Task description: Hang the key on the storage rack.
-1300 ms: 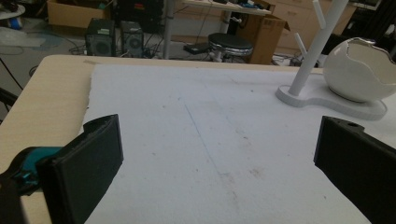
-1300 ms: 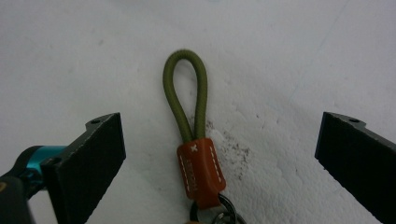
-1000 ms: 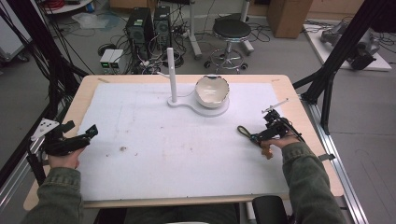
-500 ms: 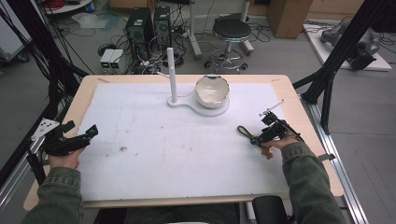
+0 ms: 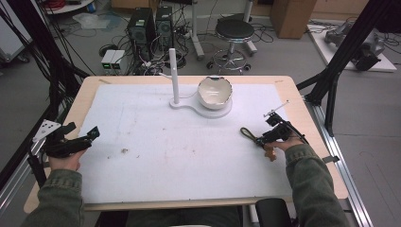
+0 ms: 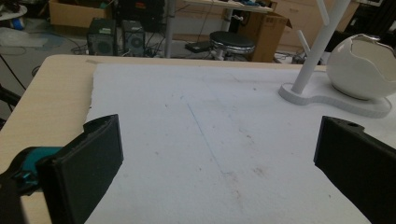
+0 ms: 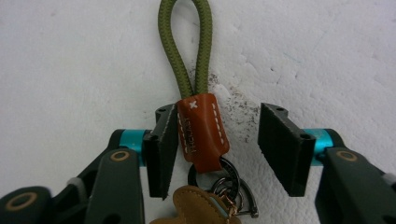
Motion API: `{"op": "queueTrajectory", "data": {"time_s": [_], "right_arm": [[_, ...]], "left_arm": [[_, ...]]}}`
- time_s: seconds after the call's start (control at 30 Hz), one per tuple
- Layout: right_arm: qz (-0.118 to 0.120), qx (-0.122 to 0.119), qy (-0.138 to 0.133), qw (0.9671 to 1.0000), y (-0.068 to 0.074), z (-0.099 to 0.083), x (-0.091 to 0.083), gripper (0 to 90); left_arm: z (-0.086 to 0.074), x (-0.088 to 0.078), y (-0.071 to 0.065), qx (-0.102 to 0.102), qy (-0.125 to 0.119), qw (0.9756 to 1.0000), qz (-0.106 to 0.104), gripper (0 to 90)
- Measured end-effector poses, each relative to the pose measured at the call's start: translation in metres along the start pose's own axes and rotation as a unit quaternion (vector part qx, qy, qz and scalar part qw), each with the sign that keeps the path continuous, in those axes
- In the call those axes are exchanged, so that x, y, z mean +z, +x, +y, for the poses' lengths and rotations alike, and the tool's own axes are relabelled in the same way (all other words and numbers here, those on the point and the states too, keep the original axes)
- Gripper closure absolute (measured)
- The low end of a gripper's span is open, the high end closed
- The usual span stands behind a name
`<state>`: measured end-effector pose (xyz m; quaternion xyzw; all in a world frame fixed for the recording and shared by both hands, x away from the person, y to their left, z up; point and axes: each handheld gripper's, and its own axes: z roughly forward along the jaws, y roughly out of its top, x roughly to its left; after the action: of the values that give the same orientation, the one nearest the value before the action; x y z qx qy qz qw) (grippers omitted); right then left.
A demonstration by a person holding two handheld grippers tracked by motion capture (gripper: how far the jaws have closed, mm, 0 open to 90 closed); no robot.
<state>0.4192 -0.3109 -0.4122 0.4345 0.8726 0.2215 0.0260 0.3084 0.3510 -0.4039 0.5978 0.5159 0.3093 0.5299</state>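
Olive-green cord keychain with brown leather sleeve [image 7: 201, 130] lies on the white foam mat [image 5: 179, 151].
Right gripper [image 7: 217, 144] spread around it, one jaw touching; left gripper [image 6: 219, 158] wide apart over bare mat.

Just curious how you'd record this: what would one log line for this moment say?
left gripper: open, idle over mat | right gripper: open around keychain strap, left jaw touching | stand with bowl: untouched

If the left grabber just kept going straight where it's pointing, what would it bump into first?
Probably nothing soon. The left gripper has open jaws and points across the bare white mat. The white stand and the bowl sit off to the right of its line, though depth is hard to judge.
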Motion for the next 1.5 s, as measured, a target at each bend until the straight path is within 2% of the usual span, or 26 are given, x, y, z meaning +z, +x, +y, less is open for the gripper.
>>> {"op": "queueTrajectory", "data": {"time_s": [0.17, 0.2, 0.43, 0.5, 0.77, 0.97, 1.27, 1.5], "right_arm": [[0.007, -0.017, 0.007, 0.9998, 0.003, 0.001, 0.001, 62.2], [0.007, -0.022, 0.011, 0.9997, 0.005, 0.001, 0.002, 66.9], [0.011, -0.020, 0.014, 0.9996, 0.007, 0.001, 0.001, 75.5], [0.010, -0.024, 0.013, 0.9996, 0.007, 0.001, 0.001, 75.9], [0.003, -0.010, 0.011, 0.9999, 0.008, 0.000, -0.001, 77.2], [0.007, 0.002, -0.005, 1.0000, 0.010, 0.000, -0.007, 77.2], [0.016, -0.018, -0.029, 0.9993, 0.029, 0.014, -0.021, 77.0], [0.030, -0.023, -0.045, 0.9983, 0.045, 0.032, -0.028, 77.0]], "left_arm": [[0.000, 0.001, 0.000, 0.007, 0.004, 1.0000, -0.001, 1.7], [-0.001, 0.002, 0.000, 0.006, 0.004, 1.0000, 0.000, 1.7], [-0.001, 0.002, 0.000, 0.007, 0.005, 1.0000, -0.001, 1.7], [-0.001, 0.002, 0.000, 0.007, 0.003, 1.0000, -0.001, 1.7], [-0.001, 0.002, -0.001, 0.006, 0.004, 1.0000, -0.002, 1.7], [0.000, 0.000, -0.001, 0.008, -0.001, 1.0000, -0.003, 1.7], [0.000, 0.000, -0.001, 0.005, -0.002, 1.0000, -0.003, 1.7], [0.001, 0.000, -0.001, 0.004, -0.005, 1.0000, -0.004, 1.7]]}}
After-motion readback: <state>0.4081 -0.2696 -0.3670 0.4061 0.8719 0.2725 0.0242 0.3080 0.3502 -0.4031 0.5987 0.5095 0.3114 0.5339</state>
